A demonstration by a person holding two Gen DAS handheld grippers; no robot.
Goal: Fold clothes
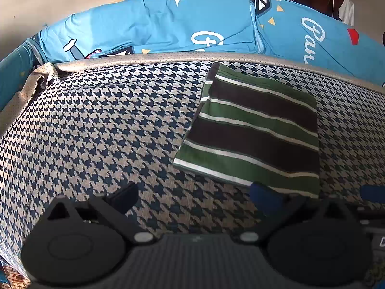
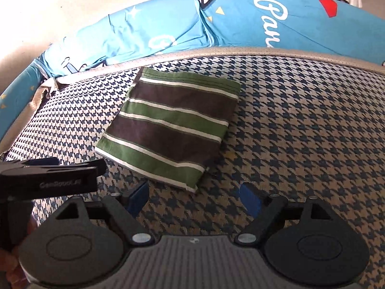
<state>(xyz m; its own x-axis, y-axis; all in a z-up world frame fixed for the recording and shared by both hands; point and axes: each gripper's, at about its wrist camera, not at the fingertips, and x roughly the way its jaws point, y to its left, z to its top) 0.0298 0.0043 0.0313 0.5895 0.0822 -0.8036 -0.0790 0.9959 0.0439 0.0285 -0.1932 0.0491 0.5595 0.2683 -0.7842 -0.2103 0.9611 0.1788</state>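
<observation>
- Nearest the lenses we see our own tongs: the left tongs [image 1: 192,196] hang with fingers spread wide and nothing between them, low over the houndstooth surface
- The right tongs [image 2: 195,196] are likewise spread apart and hold nothing; their fingers sit just short of the garment's near edge, not touching it as far as we can tell
- In the right wrist view the body of the left tool [image 2: 48,180] pokes in from the left side, so the two tools sit close beside each other
- The striped garment [image 2: 168,127], green and dark brown with thin white lines, lies flat on the houndstooth-covered mattress [image 1: 96,132] as a compact, squared-off rectangle with tidy edges
- It sits toward the far edge of the mattress, near the grey piping, with the blue printed sheet [image 1: 168,24] bunched up behind it
- We judge that this piece already lies folded, which is what the task wants for it; no loose sleeve or hem shows
- We see no other garment waiting on the mattress; whether more clothes remain outside the views we cannot tell
</observation>
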